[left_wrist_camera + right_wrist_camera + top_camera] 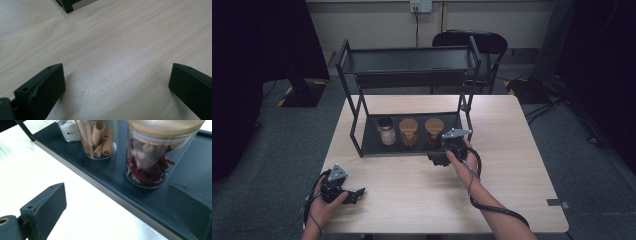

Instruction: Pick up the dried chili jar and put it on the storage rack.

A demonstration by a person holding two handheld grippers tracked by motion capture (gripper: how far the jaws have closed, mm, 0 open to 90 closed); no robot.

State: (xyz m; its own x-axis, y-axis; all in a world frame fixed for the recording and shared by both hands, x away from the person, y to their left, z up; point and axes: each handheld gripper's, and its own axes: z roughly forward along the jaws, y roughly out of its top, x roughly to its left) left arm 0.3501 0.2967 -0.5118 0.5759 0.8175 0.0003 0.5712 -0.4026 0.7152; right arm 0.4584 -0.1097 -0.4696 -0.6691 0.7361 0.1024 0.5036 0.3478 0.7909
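- Three jars stand in a row on the lower tray point(371, 146) of the black two-tier rack point(407, 65), which sits at the far middle of the wooden table point(512, 190).
- My right gripper point(441, 159) is just at the near edge of that tray, pointing away from me toward the rightmost jar.
- I take that one, the chili jar point(156, 157), as the thing in hand: clear glass, wooden lid, dried red chilies inside. It stands upright, long axis vertical, lid up, on the tray's right part.
- From the right gripper view, my jaws are spread wide and hold nothing; one is over the table, the other over the tray, with the chili jar ahead of the gap and not touched.
- Beside it to the left stands the cinnamon jar point(98, 137), sticks upright inside; farther left again is the white powder jar point(68, 130). All three are upright and apart from one another.
- My left gripper point(353, 195) rests low at the near left corner of the table, well apart from the rack.
- Its jaws are also wide apart with bare wood between them, as the left gripper view shows, and they point toward the rack's near left foot point(67, 5).
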